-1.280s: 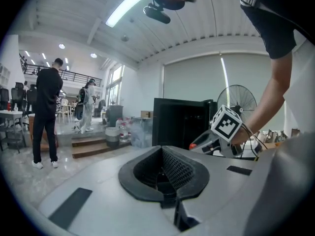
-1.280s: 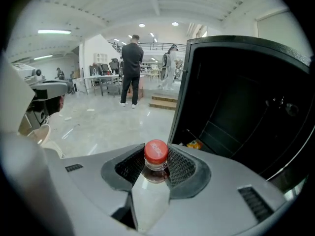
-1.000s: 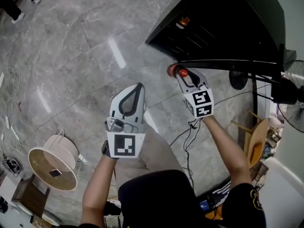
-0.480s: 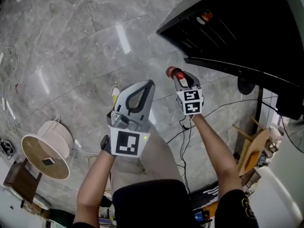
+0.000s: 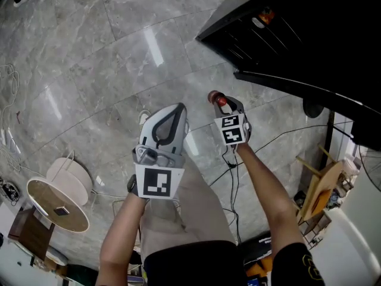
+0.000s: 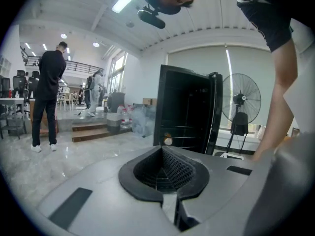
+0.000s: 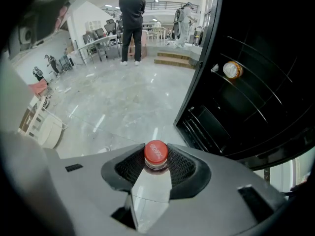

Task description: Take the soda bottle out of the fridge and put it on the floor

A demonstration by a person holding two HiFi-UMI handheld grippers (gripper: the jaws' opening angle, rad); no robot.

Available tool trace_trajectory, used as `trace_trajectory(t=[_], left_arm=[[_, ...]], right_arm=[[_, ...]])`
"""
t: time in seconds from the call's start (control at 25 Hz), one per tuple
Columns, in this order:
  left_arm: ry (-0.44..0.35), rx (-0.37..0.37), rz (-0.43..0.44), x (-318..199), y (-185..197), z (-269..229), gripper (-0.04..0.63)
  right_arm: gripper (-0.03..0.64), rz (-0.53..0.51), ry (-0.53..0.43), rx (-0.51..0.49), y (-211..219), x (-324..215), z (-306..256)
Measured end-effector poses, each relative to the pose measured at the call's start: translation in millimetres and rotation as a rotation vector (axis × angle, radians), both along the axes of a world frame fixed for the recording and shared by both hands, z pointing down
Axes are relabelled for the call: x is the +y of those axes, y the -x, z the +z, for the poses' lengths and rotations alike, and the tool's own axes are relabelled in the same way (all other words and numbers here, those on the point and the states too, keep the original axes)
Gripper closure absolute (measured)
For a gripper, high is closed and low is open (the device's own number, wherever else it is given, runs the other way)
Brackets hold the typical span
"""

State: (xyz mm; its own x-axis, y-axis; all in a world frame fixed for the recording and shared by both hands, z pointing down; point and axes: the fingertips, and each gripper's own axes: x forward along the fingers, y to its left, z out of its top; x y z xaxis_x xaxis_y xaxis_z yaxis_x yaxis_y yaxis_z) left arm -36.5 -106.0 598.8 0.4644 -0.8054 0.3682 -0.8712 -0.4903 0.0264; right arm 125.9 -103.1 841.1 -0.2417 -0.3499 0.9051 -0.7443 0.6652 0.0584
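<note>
Right claw (image 7: 157, 165) is clenched on the soda bottle (image 7: 156, 153), pinching the neck just under the red cap. The bottle's clear of the fridge (image 7: 256, 82), above the floor (image 7: 113, 102). Left claw (image 6: 163, 161) is closed and empty. Bottle's probably heavy and slick, so that neck ridge is the safe hold.

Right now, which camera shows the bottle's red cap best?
The right gripper view: the red cap sits close, centred between the jaws. The head view shows it small; the left gripper view, not at all.
</note>
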Motion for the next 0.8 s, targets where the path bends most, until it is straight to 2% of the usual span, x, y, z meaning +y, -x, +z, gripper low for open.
trace_trajectory(t=[0.2,0.8], left_arm=[[0.028,-0.014,-0.003,4.5,2.9,40.3,0.578],[0.123,-0.045,0.019,19.5,12.8,135.8,0.578]], right_arm=[[0.48,-0.029,0.042,0.03,-3.0,10.0,36.1],[0.482,0.048,0.179,0.076,-1.3,34.1,177.8]])
